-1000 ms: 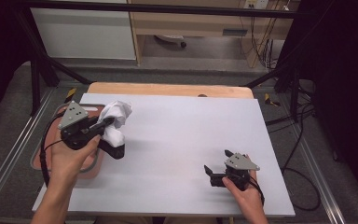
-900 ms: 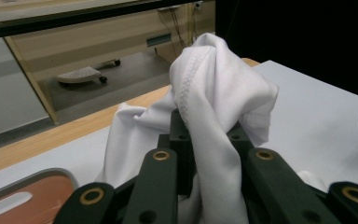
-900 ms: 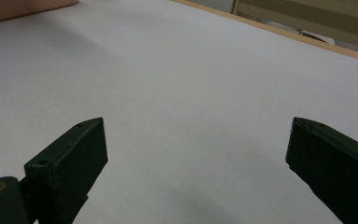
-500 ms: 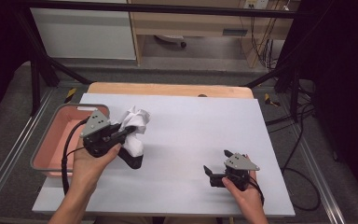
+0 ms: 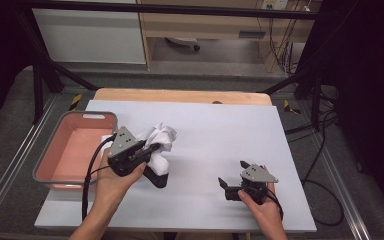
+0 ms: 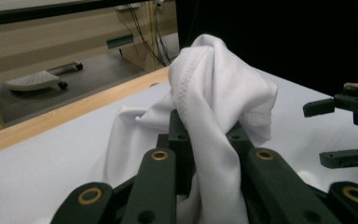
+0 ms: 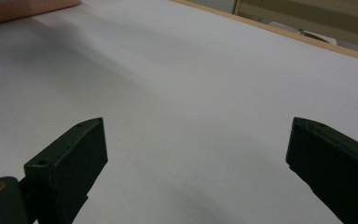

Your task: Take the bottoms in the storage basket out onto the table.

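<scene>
A big white table top [image 5: 220,135] is seen, with a pink plastic tub [image 5: 55,167] at its left edge. A crumpled white cloth [image 5: 161,139] is pinched tight by the left gripper [image 5: 152,148] — just above the table (beside the tub). The right gripper [image 5: 232,177] is held wide open — nothing is between its jaws.

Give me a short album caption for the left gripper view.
Left gripper shut on a bunched white cloth, held above the white table, with the open right gripper waiting beyond.
</scene>
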Demonstrator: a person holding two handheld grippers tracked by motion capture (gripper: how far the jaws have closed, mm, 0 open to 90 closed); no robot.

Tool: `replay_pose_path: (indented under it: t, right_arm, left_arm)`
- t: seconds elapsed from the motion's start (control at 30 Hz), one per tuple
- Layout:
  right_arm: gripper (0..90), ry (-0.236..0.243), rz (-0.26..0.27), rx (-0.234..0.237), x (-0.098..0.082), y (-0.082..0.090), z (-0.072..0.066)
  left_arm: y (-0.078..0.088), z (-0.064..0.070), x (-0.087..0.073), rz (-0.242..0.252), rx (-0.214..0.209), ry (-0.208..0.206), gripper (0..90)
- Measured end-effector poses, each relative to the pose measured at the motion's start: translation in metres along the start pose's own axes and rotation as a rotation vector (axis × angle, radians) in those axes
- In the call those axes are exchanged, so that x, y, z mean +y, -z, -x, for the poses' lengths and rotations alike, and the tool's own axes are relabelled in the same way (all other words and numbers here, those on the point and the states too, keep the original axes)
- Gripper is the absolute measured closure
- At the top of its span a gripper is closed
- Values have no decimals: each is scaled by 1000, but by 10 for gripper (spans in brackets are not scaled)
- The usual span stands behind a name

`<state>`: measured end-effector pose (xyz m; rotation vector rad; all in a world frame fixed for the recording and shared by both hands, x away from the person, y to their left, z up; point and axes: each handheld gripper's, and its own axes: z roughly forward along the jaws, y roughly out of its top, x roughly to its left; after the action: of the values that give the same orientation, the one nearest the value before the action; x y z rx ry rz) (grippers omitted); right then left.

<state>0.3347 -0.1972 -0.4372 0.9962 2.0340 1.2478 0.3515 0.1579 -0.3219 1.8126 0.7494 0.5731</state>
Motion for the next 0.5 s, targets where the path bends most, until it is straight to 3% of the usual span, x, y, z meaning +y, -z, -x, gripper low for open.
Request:
replay_pose_path:
  t: [0.2,0.5]
  right_arm:
    - [54,2,-1,4,0,0,0]
    - [54,3,-1,3,0,0,0]
  left_arm:
    - [-10,8,-6,-20,-15,-11,785]
    - [-10,6,-8,-14,-12,-5,785]
